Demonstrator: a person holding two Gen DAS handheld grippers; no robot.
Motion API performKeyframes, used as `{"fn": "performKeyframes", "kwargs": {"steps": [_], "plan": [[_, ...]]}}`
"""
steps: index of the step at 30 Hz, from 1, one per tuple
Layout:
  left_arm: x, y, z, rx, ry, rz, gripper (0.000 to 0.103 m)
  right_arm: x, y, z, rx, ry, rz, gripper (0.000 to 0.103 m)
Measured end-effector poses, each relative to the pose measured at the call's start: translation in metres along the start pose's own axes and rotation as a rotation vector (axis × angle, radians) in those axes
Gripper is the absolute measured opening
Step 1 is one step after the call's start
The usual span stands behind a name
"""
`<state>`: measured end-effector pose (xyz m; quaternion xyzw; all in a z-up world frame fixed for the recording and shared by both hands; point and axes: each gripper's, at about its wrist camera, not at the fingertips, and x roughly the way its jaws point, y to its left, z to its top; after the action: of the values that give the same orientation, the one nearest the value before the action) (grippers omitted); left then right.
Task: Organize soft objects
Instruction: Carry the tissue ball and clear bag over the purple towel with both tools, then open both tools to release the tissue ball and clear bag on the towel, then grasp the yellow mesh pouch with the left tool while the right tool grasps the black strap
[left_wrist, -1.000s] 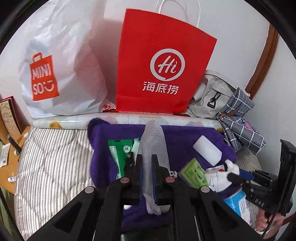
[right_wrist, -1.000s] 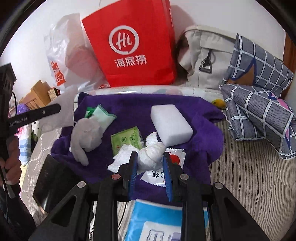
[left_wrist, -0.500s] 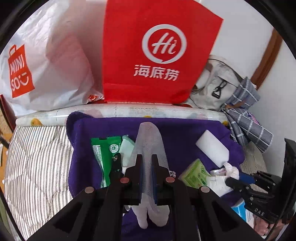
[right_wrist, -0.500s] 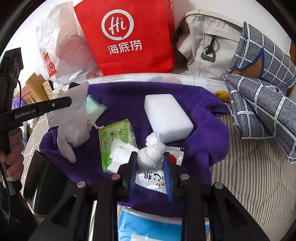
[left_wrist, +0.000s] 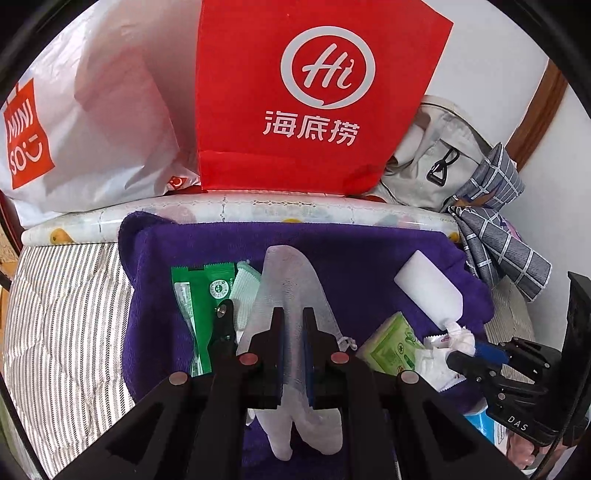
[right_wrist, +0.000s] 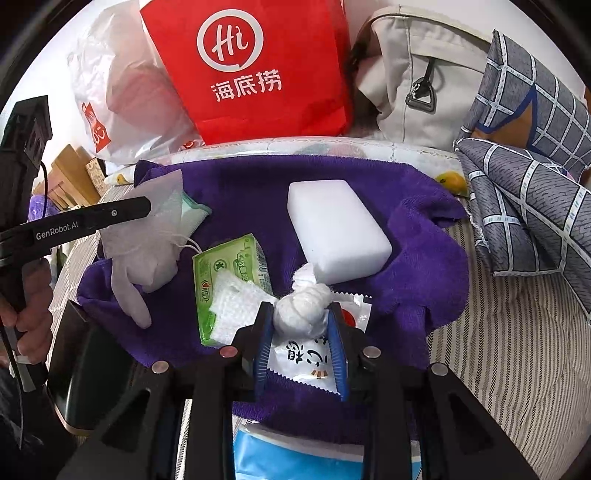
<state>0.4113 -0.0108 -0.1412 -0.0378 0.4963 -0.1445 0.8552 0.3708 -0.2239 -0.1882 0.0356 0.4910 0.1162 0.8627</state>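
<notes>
My left gripper (left_wrist: 293, 317) is shut on a white mesh pouch (left_wrist: 291, 280) with a white glove inside, held above the purple towel (left_wrist: 332, 251). In the right wrist view the pouch (right_wrist: 147, 236) hangs at the left, over the towel (right_wrist: 424, 258). My right gripper (right_wrist: 301, 314) is shut on a knotted white cloth ball (right_wrist: 303, 310), just above a white sachet (right_wrist: 303, 360). On the towel lie a white sponge block (right_wrist: 336, 229), a green tissue pack (right_wrist: 232, 266) under a white pad (right_wrist: 236, 314), and a green packet (left_wrist: 195, 295).
A red paper bag (left_wrist: 314, 96), a white Miniso bag (left_wrist: 74, 122), a beige backpack (right_wrist: 417, 74) and checked grey cloth (right_wrist: 524, 177) line the back. Striped bedding (left_wrist: 62, 325) lies around the towel. A blue pack (right_wrist: 295, 454) sits near me.
Both grippers moved forward over the towel, so the bags look nearer. The pouch shifted a little toward the back left. Both grips stayed shut.
</notes>
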Motion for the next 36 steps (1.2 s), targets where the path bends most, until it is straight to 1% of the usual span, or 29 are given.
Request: {"fn": "performKeyframes", "kwargs": {"steps": [1, 2, 3, 4, 5, 6, 7, 8, 9, 10, 12, 13, 15, 19, 24, 26, 28, 30, 32, 35, 36], "plan": [[0.001, -0.001, 0.000, 0.001, 0.001, -0.002, 0.009, 0.001, -0.001, 0.000, 0.003, 0.005, 0.007, 0.033], [0.002, -0.001, 0.000, 0.003, 0.004, -0.004, 0.009, 0.002, -0.002, 0.000, 0.008, 0.006, 0.012, 0.038], [0.003, -0.002, 0.000, 0.003, 0.007, -0.006, 0.011, 0.002, -0.003, 0.001, 0.014, 0.007, 0.015, 0.043], [0.004, -0.002, 0.001, 0.001, 0.011, -0.009, 0.014, 0.002, -0.004, 0.001, 0.021, 0.007, 0.016, 0.045], [0.005, -0.001, 0.001, -0.003, 0.015, -0.014, 0.023, 0.001, -0.005, 0.001, 0.025, 0.003, 0.018, 0.047], [0.005, -0.002, 0.001, -0.004, 0.019, -0.020, 0.033, 0.000, -0.006, 0.001, 0.028, -0.001, 0.017, 0.053], [0.005, -0.003, 0.002, -0.002, 0.020, -0.019, 0.040, -0.002, -0.007, 0.001, 0.030, -0.004, 0.013, 0.057], [0.003, -0.004, 0.002, 0.003, 0.014, -0.010, 0.053, -0.005, -0.007, 0.000, 0.029, -0.010, 0.003, 0.061], [0.000, -0.005, 0.002, 0.008, -0.001, 0.001, 0.061, -0.008, -0.008, 0.000, 0.027, -0.022, -0.009, 0.063], [-0.003, -0.006, 0.002, 0.012, -0.013, 0.014, 0.062, -0.013, -0.008, -0.001, 0.024, -0.038, -0.022, 0.063], [-0.009, -0.009, 0.002, 0.019, -0.021, 0.037, 0.064, -0.022, -0.008, -0.002, 0.027, -0.055, -0.024, 0.070], [-0.012, -0.010, 0.001, 0.021, -0.023, 0.039, 0.064, -0.026, -0.009, -0.003, 0.031, -0.067, -0.025, 0.071], [-0.020, -0.011, 0.000, 0.020, -0.030, 0.040, 0.066, -0.036, -0.009, -0.005, 0.040, -0.089, -0.025, 0.071], [-0.037, -0.013, -0.008, 0.020, -0.048, 0.044, 0.066, -0.056, -0.007, -0.016, 0.051, -0.107, -0.012, 0.071], [-0.063, -0.014, -0.025, 0.025, -0.072, 0.063, 0.066, -0.081, 0.006, -0.034, 0.047, -0.129, -0.010, 0.071], [-0.077, -0.014, -0.033, 0.030, -0.089, 0.065, 0.066, -0.091, 0.011, -0.042, 0.057, -0.132, 0.009, 0.071], [-0.089, -0.015, -0.040, 0.034, -0.105, 0.054, 0.066, -0.099, 0.017, -0.049, 0.058, -0.125, 0.025, 0.071], [-0.105, -0.015, -0.051, 0.039, -0.126, 0.043, 0.066, -0.106, 0.026, -0.058, 0.050, -0.111, 0.022, 0.071], [-0.116, -0.016, -0.059, 0.038, -0.145, 0.042, 0.066, -0.113, 0.032, -0.068, 0.055, -0.121, 0.015, 0.071], [-0.134, -0.010, -0.075, -0.001, -0.144, -0.023, 0.066, -0.120, 0.038, -0.081, 0.079, -0.103, 0.028, 0.071], [-0.138, -0.008, -0.080, -0.016, -0.141, -0.025, 0.066, -0.122, 0.040, -0.086, 0.087, -0.099, 0.032, 0.071]]}}
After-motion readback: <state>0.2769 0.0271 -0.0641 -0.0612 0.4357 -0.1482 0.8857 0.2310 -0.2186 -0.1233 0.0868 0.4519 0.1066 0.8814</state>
